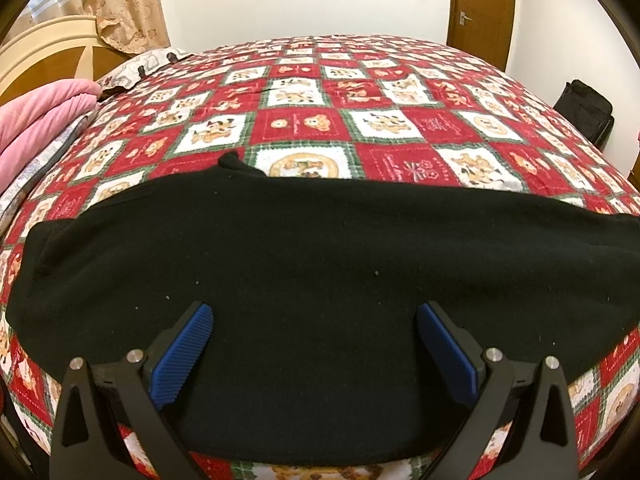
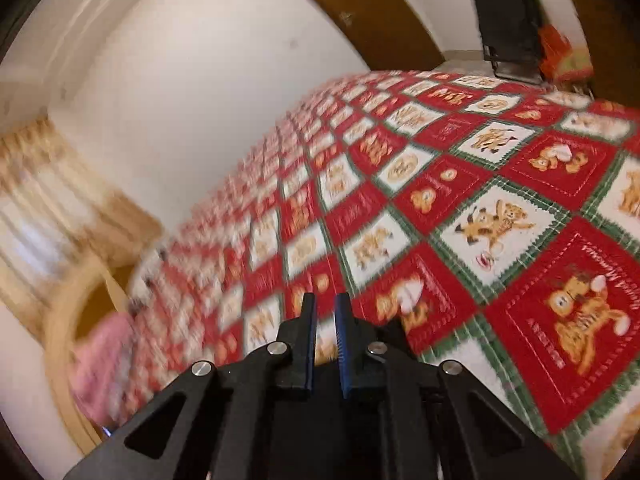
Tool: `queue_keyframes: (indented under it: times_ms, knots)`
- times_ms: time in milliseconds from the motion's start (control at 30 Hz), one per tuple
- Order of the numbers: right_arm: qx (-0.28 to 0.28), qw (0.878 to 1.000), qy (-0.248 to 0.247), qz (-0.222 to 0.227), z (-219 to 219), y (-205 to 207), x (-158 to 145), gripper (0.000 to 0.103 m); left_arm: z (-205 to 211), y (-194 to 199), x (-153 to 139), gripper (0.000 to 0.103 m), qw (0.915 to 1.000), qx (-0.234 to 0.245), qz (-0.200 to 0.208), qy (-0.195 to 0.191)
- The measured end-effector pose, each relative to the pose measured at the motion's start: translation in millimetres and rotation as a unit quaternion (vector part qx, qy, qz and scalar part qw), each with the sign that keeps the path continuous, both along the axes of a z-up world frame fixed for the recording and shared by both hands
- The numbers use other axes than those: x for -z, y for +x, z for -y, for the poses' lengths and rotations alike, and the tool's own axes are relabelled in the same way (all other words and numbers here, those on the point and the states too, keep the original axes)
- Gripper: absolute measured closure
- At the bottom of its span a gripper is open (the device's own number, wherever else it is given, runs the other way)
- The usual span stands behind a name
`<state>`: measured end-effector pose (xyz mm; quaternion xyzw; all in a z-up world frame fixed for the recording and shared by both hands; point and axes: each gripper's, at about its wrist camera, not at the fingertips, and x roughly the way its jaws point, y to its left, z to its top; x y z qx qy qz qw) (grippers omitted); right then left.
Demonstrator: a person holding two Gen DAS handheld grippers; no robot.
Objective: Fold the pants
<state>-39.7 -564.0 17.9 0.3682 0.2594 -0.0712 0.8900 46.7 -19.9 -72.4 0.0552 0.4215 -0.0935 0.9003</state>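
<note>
Black pants [image 1: 320,280] lie flat across the near part of the bed, folded into a wide band. My left gripper [image 1: 314,312] hovers over their near edge, wide open and empty, with its blue pads [image 1: 184,352] apart. My right gripper [image 2: 325,308] is tilted above the quilt with only a narrow gap between its fingers and nothing seen between them. The right wrist view is blurred. A dark patch beside the right gripper [image 2: 396,330] may be the pants; I cannot tell.
The bed carries a red, white and green teddy-bear quilt [image 1: 360,92]. A folded pink blanket [image 1: 36,120] and the headboard [image 1: 44,52] are at the left. A black bag [image 1: 588,112] stands on the floor at the right, near a wooden door [image 1: 480,8].
</note>
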Motion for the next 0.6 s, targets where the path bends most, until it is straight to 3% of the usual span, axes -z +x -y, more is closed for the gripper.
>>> queue_keyframes:
  times_ms: [100, 200, 367, 400, 467, 500, 533, 600]
  knots:
    - [0.042, 0.999, -0.012, -0.011, 15, 3, 13, 0.093, 1, -1, 0, 0.0, 1.0, -0.005, 0.003, 0.0]
    - [0.083, 0.996, 0.007, -0.021, 33, -13, 20, 0.093, -1, -1, -1, 0.0, 1.0, -0.003, 0.003, -0.004]
    - [0.048, 0.998, 0.028, -0.008, 17, -50, 16, 0.092, 1, -2, -6, 0.0, 0.9998, -0.003, 0.012, -0.013]
    - [0.038, 0.999, 0.026, -0.001, 12, -56, 14, 0.088, 3, -3, -9, 0.0, 0.9997, 0.002, 0.015, -0.02]
    - [0.022, 0.999, 0.024, 0.013, 0, -69, 10, 0.057, 10, -6, -17, 0.0, 0.9989, 0.021, 0.02, -0.037]
    - [0.025, 0.999, 0.025, 0.021, -2, -75, 10, 0.028, 16, -8, -23, 0.0, 0.9981, 0.035, 0.023, -0.045]
    - [0.034, 0.998, 0.027, 0.037, -6, -84, 11, 0.022, 23, -9, -29, 0.0, 0.9968, 0.054, 0.026, -0.052]
    - [0.038, 0.997, 0.038, 0.057, -12, -91, 11, 0.022, 45, -10, -45, 0.0, 0.9923, 0.103, 0.035, -0.059]
